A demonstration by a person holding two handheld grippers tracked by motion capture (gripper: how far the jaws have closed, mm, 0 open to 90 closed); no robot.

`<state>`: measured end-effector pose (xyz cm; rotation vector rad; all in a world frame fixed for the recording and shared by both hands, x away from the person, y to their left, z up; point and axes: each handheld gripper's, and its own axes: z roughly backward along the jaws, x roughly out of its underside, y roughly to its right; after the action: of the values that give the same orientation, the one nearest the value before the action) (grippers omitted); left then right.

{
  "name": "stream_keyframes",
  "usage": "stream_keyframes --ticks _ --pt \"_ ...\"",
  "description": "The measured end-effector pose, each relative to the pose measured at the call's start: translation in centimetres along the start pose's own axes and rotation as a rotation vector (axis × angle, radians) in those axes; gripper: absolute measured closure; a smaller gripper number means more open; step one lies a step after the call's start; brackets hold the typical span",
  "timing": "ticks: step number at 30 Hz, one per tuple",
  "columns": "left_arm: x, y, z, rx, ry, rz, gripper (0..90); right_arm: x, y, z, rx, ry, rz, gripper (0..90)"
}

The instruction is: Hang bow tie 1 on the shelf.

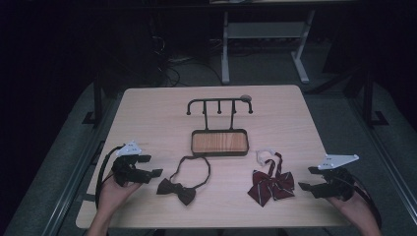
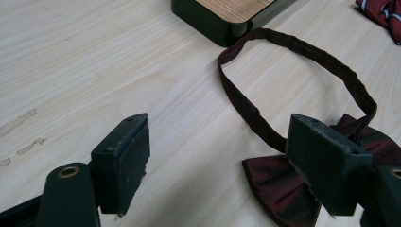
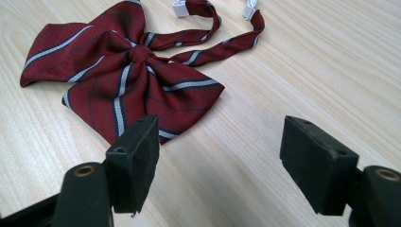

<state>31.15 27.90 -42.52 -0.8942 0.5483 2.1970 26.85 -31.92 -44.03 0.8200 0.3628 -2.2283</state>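
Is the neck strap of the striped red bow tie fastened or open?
Open: the striped red bow tie has two separate strap ends with white clips.

- Table (image 1: 147,113): pale wood-grain top, smooth and matt, with a few scuffed patches in the left gripper view.
- Dark bow tie (image 2: 279,189): maroon cloth with a faint satin sheen; its neck strap (image 2: 302,47) is duller woven fabric.
- Striped bow tie (image 3: 123,75): red woven cloth, matt, white and navy stripes; white plastic clasps (image 3: 180,8).
- Tray (image 2: 222,19): glossy black rim, wood-look inlay.
- Rack (image 1: 219,105): black, thin rods, looks like metal.
- Gripper pads (image 3: 135,161): matt black, slightly rough, worn edges.
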Motion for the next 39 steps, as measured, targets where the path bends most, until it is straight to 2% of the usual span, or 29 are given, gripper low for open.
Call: stream_keyframes --ticks 3,7,12,14,18,20,26,32,36,39 --pt "0.0 0.0 0.0 0.003 -0.010 -0.006 22.5 0.0 0.0 0.0 0.000 -0.004 0.001 28.6" --pt "0.0 0.1 0.0 0.009 0.003 -0.005 22.5 -0.2 -0.2 0.1 -0.001 -0.007 0.000 28.6" --pt "0.0 0.1 0.1 0.011 0.006 -0.007 22.5 -1.3 -0.7 0.0 -0.006 -0.021 0.034 28.0" --pt "0.0 0.1 0.1 0.011 0.013 -0.008 22.5 -1.5 -0.8 0.1 -0.006 -0.027 0.031 27.6" --pt "0.0 0.2 0.1 0.015 0.012 -0.004 22.4 -2.6 -1.0 0.3 -0.016 -0.024 0.041 26.8" --pt "-0.1 0.2 0.1 0.011 0.010 -0.018 22.4 -3.3 -1.1 0.4 -0.030 -0.021 0.044 26.9" --pt "-0.1 0.3 0.1 0.015 0.013 -0.012 22.0 -5.4 -1.3 0.6 -0.045 -0.046 0.083 26.9" --pt "-0.1 0.2 0.0 0.017 0.005 -0.029 21.8 -7.8 -1.4 -0.6 -0.062 -0.106 0.117 29.4" --pt "-0.1 0.3 0.1 0.017 0.016 -0.018 21.6 -8.6 -1.5 -1.5 -0.073 -0.147 0.142 29.8" --pt "-0.1 0.3 0.1 0.016 0.017 -0.028 21.6 -9.6 -1.3 -2.2 -0.092 -0.179 0.154 31.3"
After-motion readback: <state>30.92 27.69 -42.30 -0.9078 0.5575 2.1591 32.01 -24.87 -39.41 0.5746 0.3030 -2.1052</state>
